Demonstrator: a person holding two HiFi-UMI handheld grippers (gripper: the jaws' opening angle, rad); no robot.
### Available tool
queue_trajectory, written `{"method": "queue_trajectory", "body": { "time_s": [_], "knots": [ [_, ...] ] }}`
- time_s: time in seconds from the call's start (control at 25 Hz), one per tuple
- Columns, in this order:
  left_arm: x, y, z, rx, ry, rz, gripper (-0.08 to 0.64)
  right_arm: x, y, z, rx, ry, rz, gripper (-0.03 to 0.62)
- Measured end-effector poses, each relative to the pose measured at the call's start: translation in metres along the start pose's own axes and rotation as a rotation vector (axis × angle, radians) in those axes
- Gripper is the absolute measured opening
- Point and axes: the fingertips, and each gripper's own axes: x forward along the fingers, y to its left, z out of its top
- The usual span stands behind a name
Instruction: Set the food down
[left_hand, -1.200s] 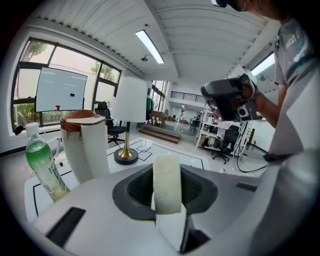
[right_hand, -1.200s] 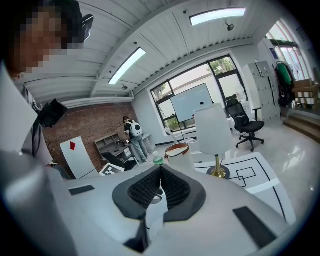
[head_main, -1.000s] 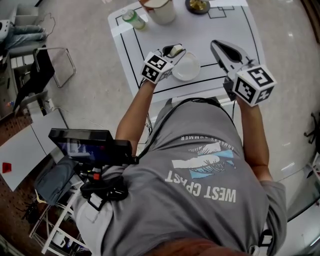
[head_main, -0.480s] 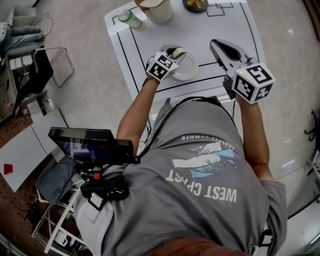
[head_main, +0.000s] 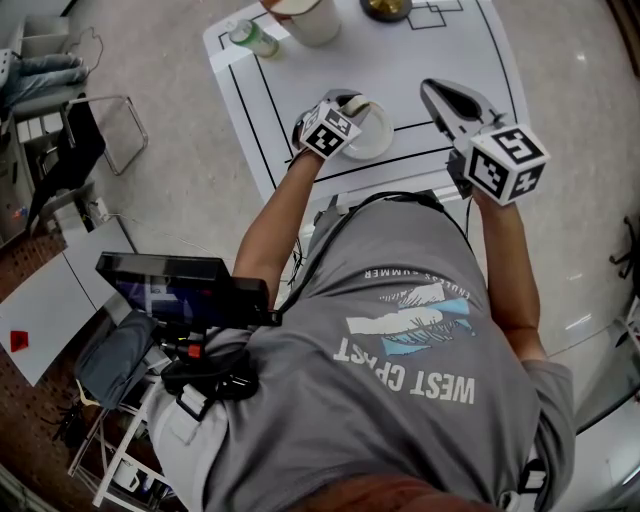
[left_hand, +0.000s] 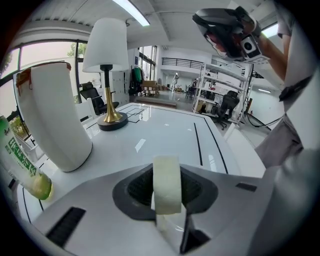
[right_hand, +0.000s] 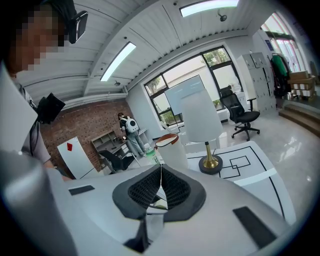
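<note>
Food, a pale cream, rounded slab (left_hand: 166, 186), is pinched edge-on between the pads of the left gripper (head_main: 352, 103), whose jaws stand part-way apart at the slab's thickness. It hangs over the left part of the shallow white round dish (head_main: 383, 141); whether it touches yet cannot be told. The food looks light and soft and likely to dent under pressure, so a gentle hold across its flat faces near the middle seems right.

Right of the dish, the right gripper (head_main: 446, 98) hovers with its jaws closed together on nothing. Beyond the dish stand a white cylindrical cup with a brown rim (left_hand: 54, 120), a green plastic bottle (left_hand: 26, 167) and a gold-footed, white-shaded lamp (left_hand: 106, 75).

Against a second earlier, the left gripper has sunk and tipped toward the dish, while the right has hardly stirred.
</note>
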Motion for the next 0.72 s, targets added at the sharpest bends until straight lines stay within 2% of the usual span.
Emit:
{"method": "queue_trajectory", "body": {
  "time_s": [0.24,0.52,0.72],
  "knots": [
    [0.005,-0.006,-0.002,0.024,0.036,0.001,0.100,-0.005,-0.005,-0.002,0.012,0.011,-0.008,0.006],
    [0.013,-0.014,-0.017,0.113,0.121,0.006,0.101,-0.005,-0.008,-0.003,0.020,0.024,-0.009,0.006],
    [0.015,-0.013,-0.023,0.124,0.138,0.026,0.101,-0.002,-0.008,-0.005,0.022,0.033,-0.003,0.006]
  ]
}}
